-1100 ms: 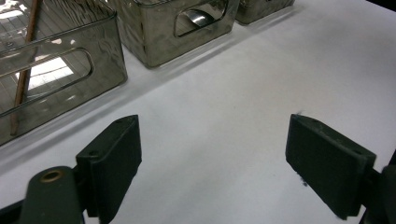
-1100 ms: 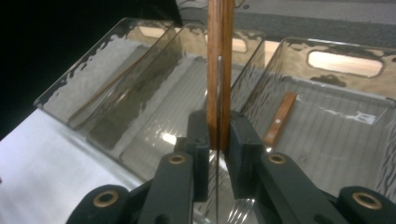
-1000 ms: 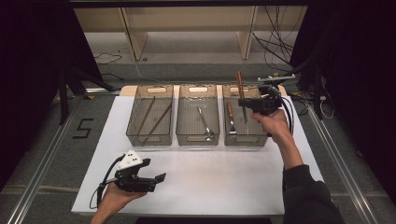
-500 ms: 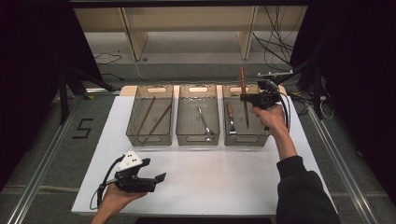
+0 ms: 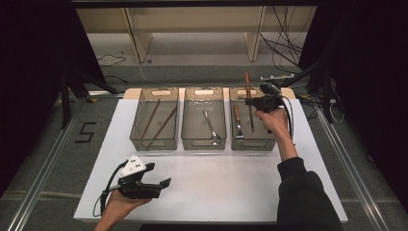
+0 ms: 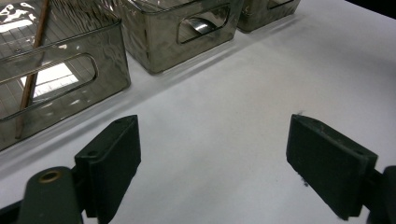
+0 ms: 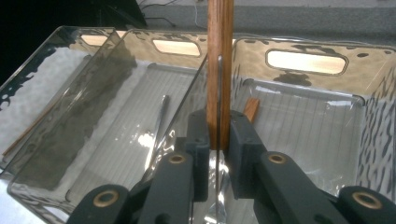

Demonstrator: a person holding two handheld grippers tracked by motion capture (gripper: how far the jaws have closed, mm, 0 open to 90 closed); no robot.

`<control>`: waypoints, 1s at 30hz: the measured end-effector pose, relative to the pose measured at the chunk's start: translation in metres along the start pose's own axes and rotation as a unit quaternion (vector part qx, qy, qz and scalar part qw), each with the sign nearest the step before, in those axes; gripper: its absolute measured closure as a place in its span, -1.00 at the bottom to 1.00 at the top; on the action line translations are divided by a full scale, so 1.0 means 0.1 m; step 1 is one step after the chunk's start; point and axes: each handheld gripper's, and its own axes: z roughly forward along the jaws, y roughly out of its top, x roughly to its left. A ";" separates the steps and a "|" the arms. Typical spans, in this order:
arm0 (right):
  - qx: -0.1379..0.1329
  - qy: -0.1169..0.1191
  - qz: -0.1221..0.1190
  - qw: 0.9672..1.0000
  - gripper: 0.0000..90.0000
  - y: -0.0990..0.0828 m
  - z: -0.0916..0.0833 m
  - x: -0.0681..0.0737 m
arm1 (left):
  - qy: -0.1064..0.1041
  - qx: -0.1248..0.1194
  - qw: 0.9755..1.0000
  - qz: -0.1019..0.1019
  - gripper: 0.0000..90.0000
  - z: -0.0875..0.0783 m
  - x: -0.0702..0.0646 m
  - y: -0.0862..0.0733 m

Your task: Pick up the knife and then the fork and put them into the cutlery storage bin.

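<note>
Clearly the right gripper [image 5: 251,101], clamped on the wooden handle [image 7: 219,70] of a knife [image 5: 248,101] held upright over the right bin [image 5: 240,142], carries a light, stiff tool with a slippery blade, so the handle is the safest grip.

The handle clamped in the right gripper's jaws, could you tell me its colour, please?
Reddish-brown wood; the handle shows best in the right gripper view, between the right gripper jaws.
</note>
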 end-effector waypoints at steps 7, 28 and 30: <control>0.010 -0.004 0.008 1.000 0.80 -0.03 0.08 -0.02 | -0.001 0.000 1.000 0.000 -0.61 0.00 -0.01 0.00; 0.026 -0.005 0.021 0.999 0.79 -0.12 0.21 -0.03 | -0.004 -0.002 1.000 -0.001 -0.62 0.00 -0.01 0.00; 0.029 -0.007 0.023 0.999 0.79 -0.13 0.22 -0.02 | -0.004 -0.003 1.000 -0.001 -0.62 0.00 -0.01 0.00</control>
